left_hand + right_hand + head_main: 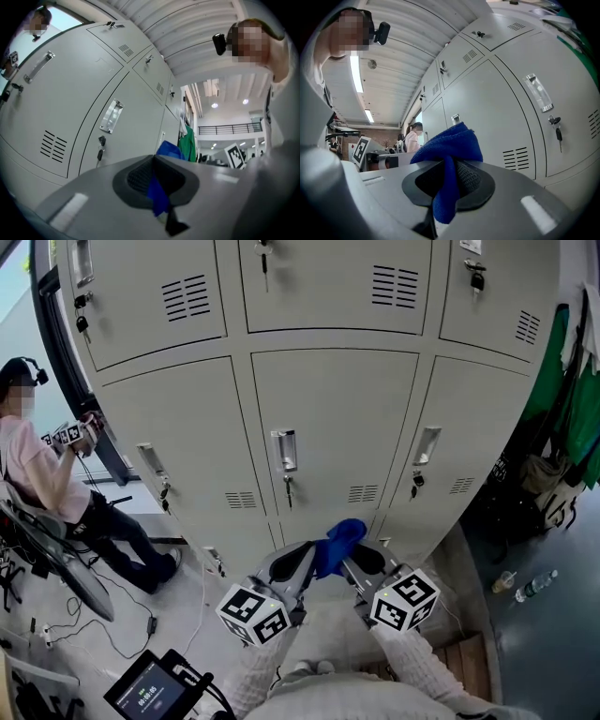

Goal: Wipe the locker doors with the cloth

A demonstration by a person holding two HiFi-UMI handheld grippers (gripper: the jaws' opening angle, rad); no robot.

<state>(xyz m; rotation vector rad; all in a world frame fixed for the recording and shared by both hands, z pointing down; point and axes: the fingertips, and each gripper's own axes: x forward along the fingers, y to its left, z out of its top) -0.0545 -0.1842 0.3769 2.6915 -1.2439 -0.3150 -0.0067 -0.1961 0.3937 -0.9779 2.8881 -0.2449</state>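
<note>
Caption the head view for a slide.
Left gripper and right gripper together pinch a blue fabric cloth before grey metal locker doors.

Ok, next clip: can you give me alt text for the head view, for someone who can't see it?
Seen from above, the left gripper and right gripper together hold a bunched blue cloth just in front of a bank of grey locker doors. Another person sits at far left; green garments hang at right.
</note>
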